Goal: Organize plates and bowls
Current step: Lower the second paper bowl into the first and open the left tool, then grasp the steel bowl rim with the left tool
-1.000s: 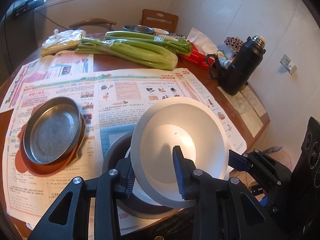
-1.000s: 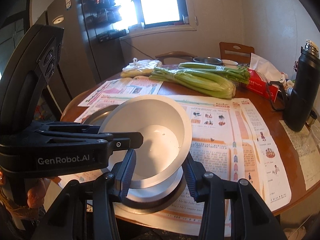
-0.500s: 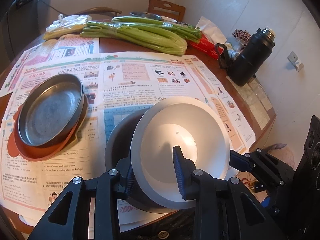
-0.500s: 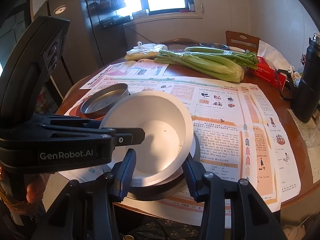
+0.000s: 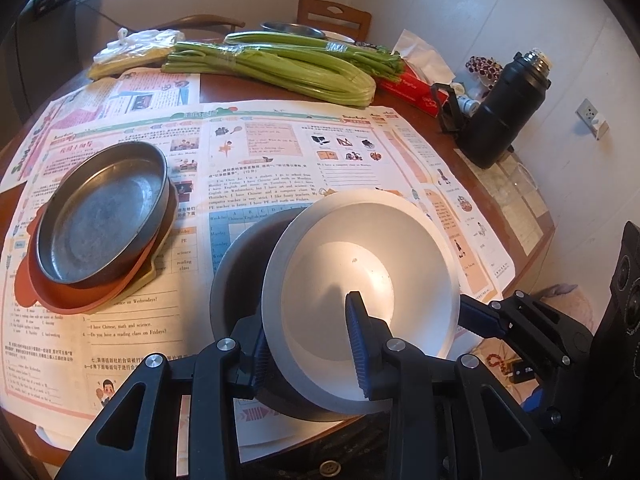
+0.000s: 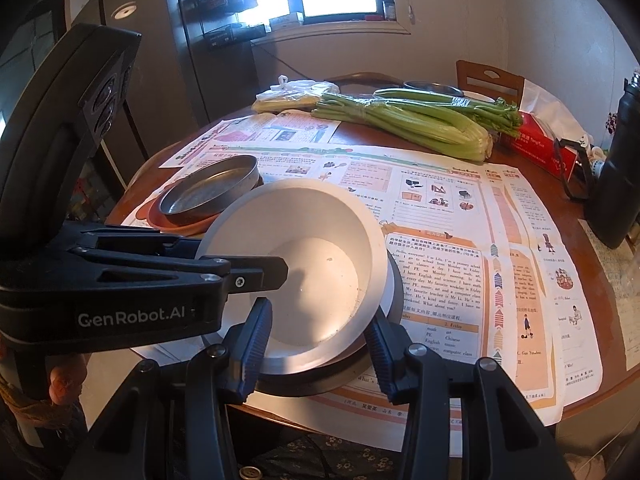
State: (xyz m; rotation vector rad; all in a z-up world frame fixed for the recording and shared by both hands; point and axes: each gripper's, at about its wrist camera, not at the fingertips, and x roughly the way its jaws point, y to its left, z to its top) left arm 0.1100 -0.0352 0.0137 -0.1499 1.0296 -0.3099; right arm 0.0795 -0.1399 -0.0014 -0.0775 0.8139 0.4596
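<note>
A white bowl (image 5: 360, 264) hangs tilted over a dark grey bowl (image 5: 236, 264) that stands on the newspaper near the table's front edge. My left gripper (image 5: 310, 352) is shut on the white bowl's near rim, one finger inside and one outside. My right gripper (image 6: 318, 344) is shut on the same white bowl (image 6: 304, 264), its fingers flanking the near side. One of its blue fingertips (image 5: 476, 316) shows at the bowl's right rim. To the left, a steel pan (image 5: 100, 216) sits on an orange plate (image 5: 80, 300).
Newspaper (image 5: 260, 152) covers the round wooden table. Celery bunches (image 5: 280, 68), a plastic bag (image 5: 132, 48), a red tissue box (image 5: 412, 84) and a black thermos (image 5: 504, 112) line the far side. A steel bowl (image 5: 292, 28) sits before a chair (image 5: 336, 16).
Both grippers have sunk toward the table with the white bowl between them. The bowl now hangs lower over the grey bowl. Both grips are unchanged.
</note>
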